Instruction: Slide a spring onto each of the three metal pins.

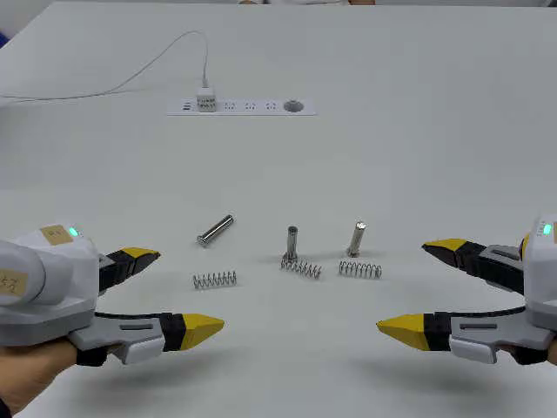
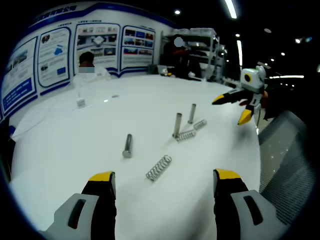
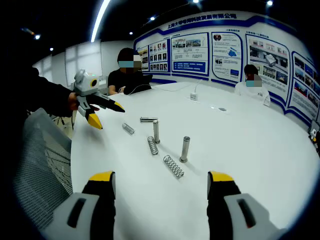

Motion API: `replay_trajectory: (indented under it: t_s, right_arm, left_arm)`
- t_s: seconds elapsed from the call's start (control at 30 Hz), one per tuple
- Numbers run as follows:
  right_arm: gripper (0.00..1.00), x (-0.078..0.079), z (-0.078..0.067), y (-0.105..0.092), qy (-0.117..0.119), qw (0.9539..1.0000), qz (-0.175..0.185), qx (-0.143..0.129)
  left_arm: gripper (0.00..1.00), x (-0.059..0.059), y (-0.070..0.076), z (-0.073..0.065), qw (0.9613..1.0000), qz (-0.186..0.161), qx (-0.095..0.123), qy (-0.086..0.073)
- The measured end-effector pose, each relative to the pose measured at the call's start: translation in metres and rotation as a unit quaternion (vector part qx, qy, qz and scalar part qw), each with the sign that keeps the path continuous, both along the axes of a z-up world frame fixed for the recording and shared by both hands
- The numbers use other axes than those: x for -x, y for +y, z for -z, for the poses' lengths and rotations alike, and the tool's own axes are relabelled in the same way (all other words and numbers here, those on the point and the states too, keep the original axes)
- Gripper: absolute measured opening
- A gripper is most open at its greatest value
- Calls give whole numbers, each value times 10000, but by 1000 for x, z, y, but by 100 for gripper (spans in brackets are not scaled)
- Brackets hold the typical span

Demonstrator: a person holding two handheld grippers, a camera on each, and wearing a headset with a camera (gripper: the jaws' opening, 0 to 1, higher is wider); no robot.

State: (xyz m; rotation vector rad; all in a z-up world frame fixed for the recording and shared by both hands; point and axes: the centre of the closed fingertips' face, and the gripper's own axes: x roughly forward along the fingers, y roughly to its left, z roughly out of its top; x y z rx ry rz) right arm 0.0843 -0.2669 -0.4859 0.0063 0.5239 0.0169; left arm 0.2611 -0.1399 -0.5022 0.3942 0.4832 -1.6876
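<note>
Both grippers are released and hold nothing: the left gripper [image 1: 190, 289] and right gripper [image 1: 402, 287] flank the parts, which sit between the two sets of fingers, slightly ahead of the tips. No spring is on a pin yet.

The mid pin [image 1: 291, 242] and right pin [image 1: 357, 238] stand upright, with the mid spring [image 1: 301, 268] and right spring [image 1: 359, 270] just beside their feet. The left pin [image 1: 215, 231] lies flat, and the left spring [image 1: 215, 279] is nearest the left fingers. Everything lies loose on the tabletop [image 1: 392, 157].

It is probably best to start with an upright pin. Pinch its spring lightly at mid-body so the coils neither crush nor flick away. Steady the pin with the other fingers and line the bore up over the tip before lowering.
</note>
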Motion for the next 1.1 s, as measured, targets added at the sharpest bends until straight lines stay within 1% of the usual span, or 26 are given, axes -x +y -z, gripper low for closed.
replay_trajectory:
  t_s: [0.23, 0.5, 0.7, 0.9, 0.93, 1.1]
  right_arm:
    - [76, 0, 0, 0, -7, 10000, 4, -4]
    - [76, 0, -1, -1, -8, 10000, 15, -3]
    - [76, 2, -1, -2, -8, 10000, 55, -3]
    - [76, 3, 0, -4, 3, 10000, 73, -2]
    - [76, 3, 1, -4, 9, 10000, 75, -7]
    - [76, 4, 1, -5, -2, 10000, 99, -8]
  left_arm:
    - [81, -4, -7, -6, 10000, 49, 26, -82]
    - [78, -12, -25, -20, 9996, 103, 141, -202]
    - [75, -19, -39, -25, 9993, 138, 136, -333]
    - [71, -27, -51, -25, 9989, 135, 88, -439]
    - [71, -29, -54, -24, 9988, 124, 46, -462]
    - [67, -34, -62, -22, 9988, 98, -17, -486]
